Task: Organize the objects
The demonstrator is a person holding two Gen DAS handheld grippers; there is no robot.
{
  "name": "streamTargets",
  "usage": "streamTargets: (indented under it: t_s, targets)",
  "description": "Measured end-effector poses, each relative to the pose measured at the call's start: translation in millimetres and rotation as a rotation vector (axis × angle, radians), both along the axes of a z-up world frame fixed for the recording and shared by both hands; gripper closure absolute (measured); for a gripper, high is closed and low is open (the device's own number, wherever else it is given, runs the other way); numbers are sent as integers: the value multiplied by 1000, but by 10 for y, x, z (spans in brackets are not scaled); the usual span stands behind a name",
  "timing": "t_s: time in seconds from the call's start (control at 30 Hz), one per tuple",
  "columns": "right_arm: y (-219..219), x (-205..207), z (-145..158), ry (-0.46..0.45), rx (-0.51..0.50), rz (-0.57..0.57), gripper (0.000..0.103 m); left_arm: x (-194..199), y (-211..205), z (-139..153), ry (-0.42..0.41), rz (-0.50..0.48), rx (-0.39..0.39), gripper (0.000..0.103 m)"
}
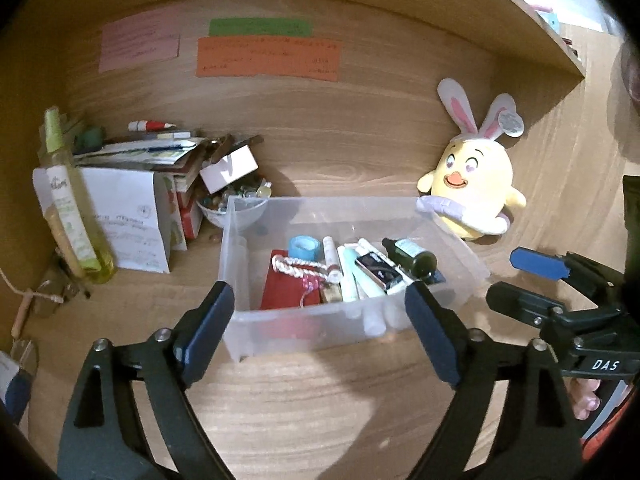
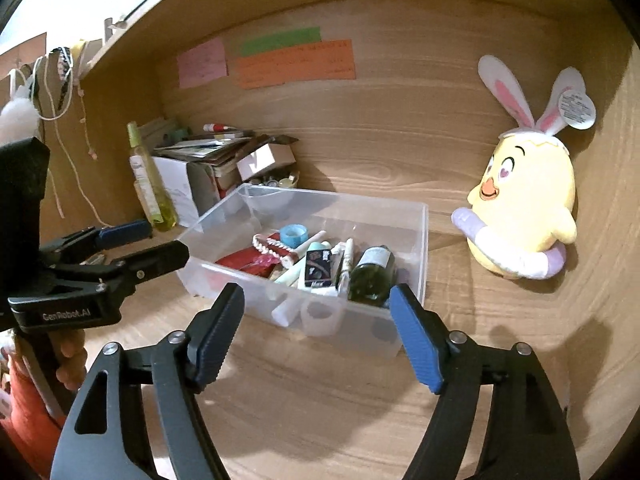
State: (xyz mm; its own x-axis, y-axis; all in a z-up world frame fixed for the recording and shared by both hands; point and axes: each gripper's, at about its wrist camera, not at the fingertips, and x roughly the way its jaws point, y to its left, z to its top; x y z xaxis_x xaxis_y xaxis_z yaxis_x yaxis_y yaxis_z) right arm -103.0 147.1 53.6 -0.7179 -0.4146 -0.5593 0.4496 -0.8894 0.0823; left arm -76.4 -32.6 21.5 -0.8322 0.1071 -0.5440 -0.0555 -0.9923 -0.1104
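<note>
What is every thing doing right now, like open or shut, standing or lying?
Left gripper: open, empty.
Right gripper: open, empty.
Bin: lidless, part full.
Dark bottle: lying in bin.
Tape roll: lying in bin.
Yellow bottle: upright.
Plush chick: leaning on back wall.

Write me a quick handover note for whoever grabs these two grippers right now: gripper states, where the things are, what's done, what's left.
Left gripper: open, empty, just short of the clear bin's near wall.
Right gripper: open, empty, at the bin's near right corner.
Neither touches the bin, which sits on the wooden desk.
In the bin: tape roll, red pouch, tubes, dark green bottle, small black box.
Still outside: chick plush to the right, against the back panel; yellow bottle, paper stack and bowl of small bits at left.
Done, apparently: small items binned. Left: possibly the clutter at left; unclear whether the plush belongs elsewhere.
</note>
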Motion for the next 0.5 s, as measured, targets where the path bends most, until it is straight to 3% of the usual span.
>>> streamTargets:
  t_s: [0.5]
  targets:
    - [49,180,-114,-8,-14,-15,26,200,120,-131,3,-24,-17,12]
